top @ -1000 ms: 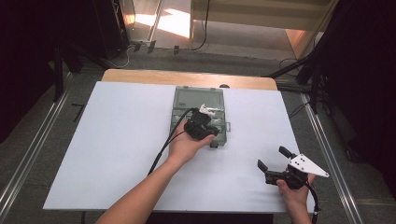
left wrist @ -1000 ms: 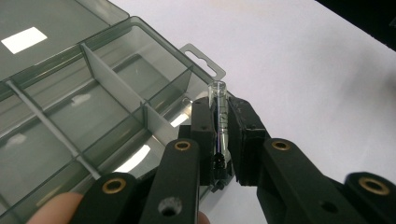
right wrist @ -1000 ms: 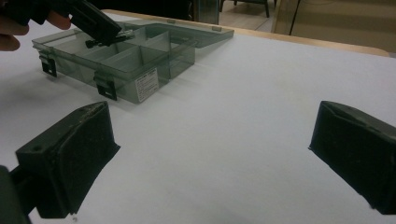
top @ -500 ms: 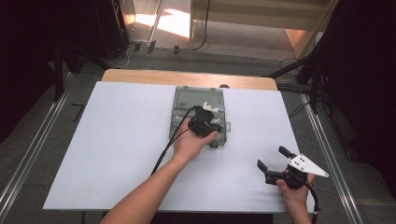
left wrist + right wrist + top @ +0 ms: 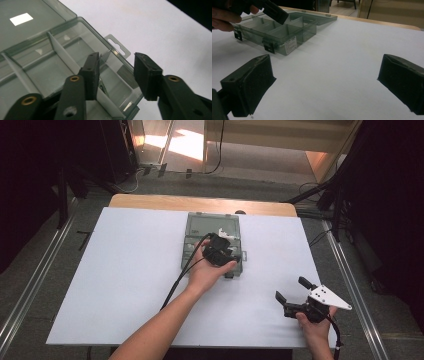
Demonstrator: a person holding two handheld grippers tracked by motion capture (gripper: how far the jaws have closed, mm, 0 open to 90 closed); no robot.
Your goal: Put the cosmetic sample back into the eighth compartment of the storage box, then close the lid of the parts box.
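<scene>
Organizer box (image 5: 62, 60) beneath parted left gripper (image 5: 116, 75) jaws, lid open.

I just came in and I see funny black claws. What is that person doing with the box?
A person holds a tool in each hand at a white table. The left tool is open over a clear plastic organizer box with its lid folded back; one jaw dips into a compartment, the other hangs outside the wall. The compartments look empty. The right tool, also open, waits off to the side, holding nothing.

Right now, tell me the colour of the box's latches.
Black latches, clearest in the right gripper view.
</scene>
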